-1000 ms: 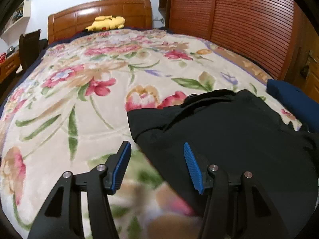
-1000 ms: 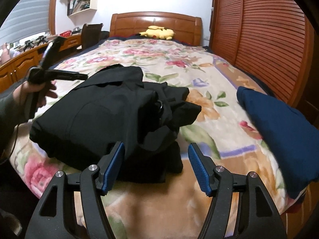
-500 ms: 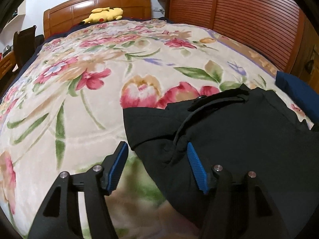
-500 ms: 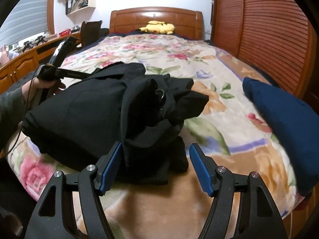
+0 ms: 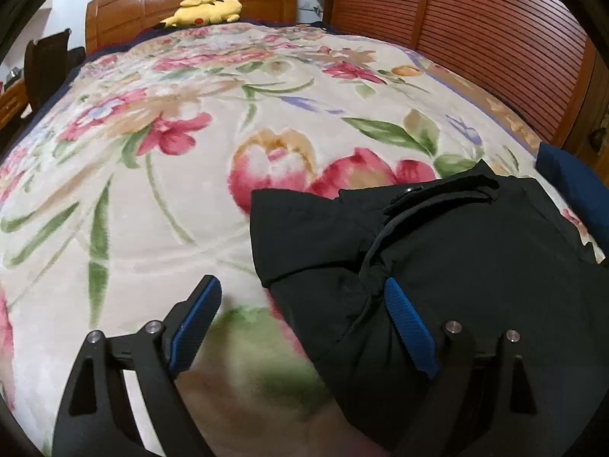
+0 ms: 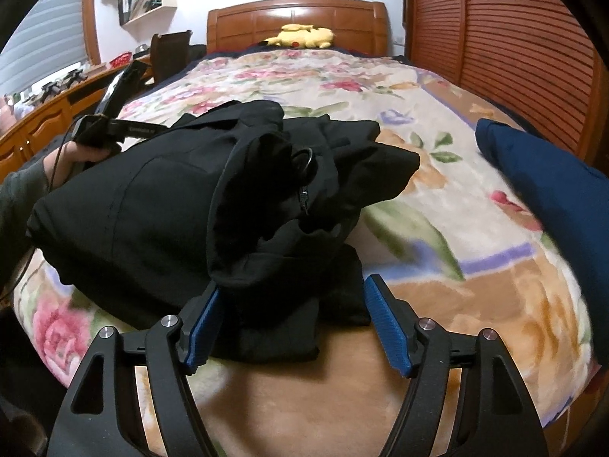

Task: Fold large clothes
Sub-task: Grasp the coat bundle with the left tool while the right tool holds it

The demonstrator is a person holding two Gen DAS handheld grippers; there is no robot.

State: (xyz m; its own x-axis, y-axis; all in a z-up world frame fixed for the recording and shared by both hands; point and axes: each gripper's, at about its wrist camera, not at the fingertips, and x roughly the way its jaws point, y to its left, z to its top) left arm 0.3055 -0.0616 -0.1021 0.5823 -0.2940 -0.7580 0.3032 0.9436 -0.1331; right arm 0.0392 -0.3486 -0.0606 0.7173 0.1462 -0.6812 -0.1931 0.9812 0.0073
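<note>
A bedroom in a home is shown. A wide bed is covered by a floral blanket [image 5: 160,175], and a polished wooden headboard [image 6: 297,19] is seen at its far end. A yellow plush toy [image 6: 300,36] is laid against that headboard. One side is lined by slatted wooden wardrobe doors [image 6: 514,38]. Wall shelves [image 6: 144,0] crowded with small items are mounted on the white wall, above a long wooden cabinet [image 6: 42,122]. A dark chair [image 6: 169,47] is placed beside the bed.

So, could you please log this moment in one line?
left tool: open, just widened | right tool: open, widening | black garment: bunched on bed, ungripped
</note>
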